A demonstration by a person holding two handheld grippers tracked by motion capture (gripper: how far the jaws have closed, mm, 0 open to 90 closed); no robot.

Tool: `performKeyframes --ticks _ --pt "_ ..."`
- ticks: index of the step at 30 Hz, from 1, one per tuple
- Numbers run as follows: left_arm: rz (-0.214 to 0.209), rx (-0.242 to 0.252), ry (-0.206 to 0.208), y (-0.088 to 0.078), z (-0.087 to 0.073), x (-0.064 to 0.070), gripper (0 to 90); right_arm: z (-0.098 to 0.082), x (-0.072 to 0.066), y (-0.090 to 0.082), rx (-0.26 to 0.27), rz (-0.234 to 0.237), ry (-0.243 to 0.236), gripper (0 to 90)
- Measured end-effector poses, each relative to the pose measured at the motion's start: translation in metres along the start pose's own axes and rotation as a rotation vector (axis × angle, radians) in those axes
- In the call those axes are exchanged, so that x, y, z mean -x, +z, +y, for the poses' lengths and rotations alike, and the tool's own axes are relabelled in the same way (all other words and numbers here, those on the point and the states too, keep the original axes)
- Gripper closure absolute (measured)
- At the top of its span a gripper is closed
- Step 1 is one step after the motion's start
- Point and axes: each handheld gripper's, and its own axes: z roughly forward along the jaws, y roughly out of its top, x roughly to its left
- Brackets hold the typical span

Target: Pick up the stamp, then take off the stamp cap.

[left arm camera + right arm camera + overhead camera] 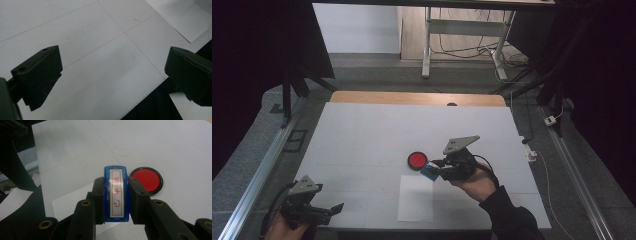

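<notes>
Blue translucent plastic, a slim rectangular stamp with red characters on its white label (116, 195), sits pinched between the 2 black jaws of the right gripper (438, 167), held above the white table (362, 135). Just beside it lies a round red ink pad in a black rim (147, 180), likely for inking. A white paper sheet (416, 198) waits nearby for stamping. The left gripper (329, 210) rests at the table's near edge, jaws spread and empty.

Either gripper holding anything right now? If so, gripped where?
The right gripper holds a blue stamp, its fingers clamped on the two long side faces, label side up. The left gripper is open over bare table and holds nothing.
</notes>
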Motion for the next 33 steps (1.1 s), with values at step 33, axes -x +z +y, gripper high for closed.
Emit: performKeyframes --ticks 33 --pt "0.045 -0.03 0.034 0.002 0.003 0.006 0.0 0.008 -0.022 0.0 0.027 0.056 -0.08 70.3"
